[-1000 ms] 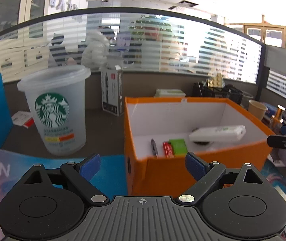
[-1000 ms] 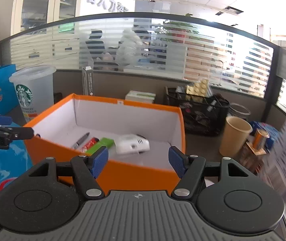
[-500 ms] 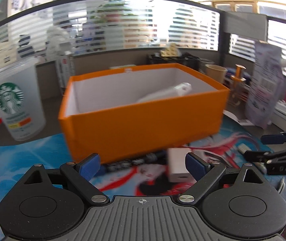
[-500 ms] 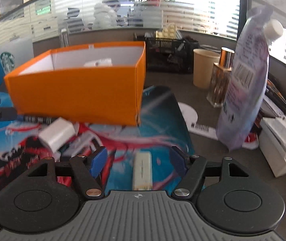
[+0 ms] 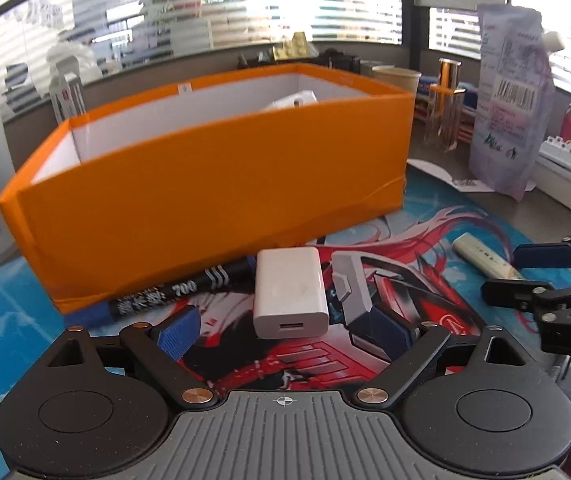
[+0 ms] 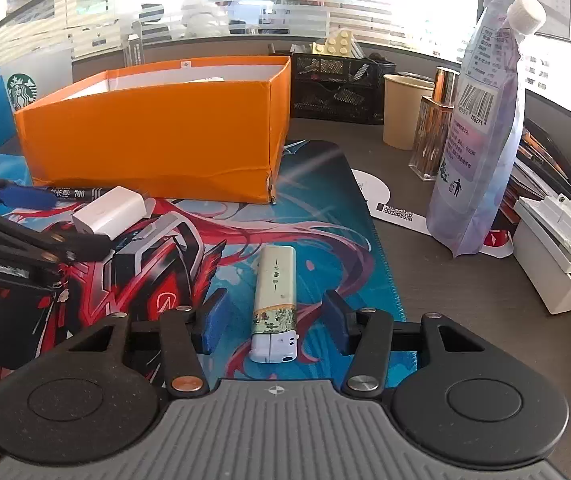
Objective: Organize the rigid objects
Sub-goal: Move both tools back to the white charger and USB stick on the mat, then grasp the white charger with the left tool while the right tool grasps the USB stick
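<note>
A black marker [image 5: 189, 290] bore "700" in white beside Chinese characters too small to read; it lay against the foot of the one orange box [image 5: 221, 184]. A cup [image 6: 21, 90] behind the box showed the green Starbucks siren. A lilac pouch [image 6: 481, 128] with a white cap carried a barcode, a bin symbol and small print that could not be read. The right gripper's arm read "DAS" in the left wrist view. A white card [image 6: 389, 204] by the mat had a QR code.

On the printed mat [image 6: 325, 200] lay three loose things: one marker, one white charger [image 5: 290, 294] and one lighter [image 6: 275, 300]. One white device [image 5: 295, 100] showed above the box's rim, inside it.

The left gripper [image 5: 283, 330] stood wide open, its blue pads on either side of the charger's near end without touching it. The charger lay just in front of the box, touching the marker's tip.

The right gripper [image 6: 275, 326] had just been closing, with the lighter between its jaws; gaps showed on both sides, so the pads did not press on it. The lighter lay on the mat, pointing away from the gripper, well apart from the box.

One beige cup [image 6: 403, 110], one black mesh basket [image 6: 337, 88] and one gold-capped bottle [image 6: 433, 124] stood behind.
</note>
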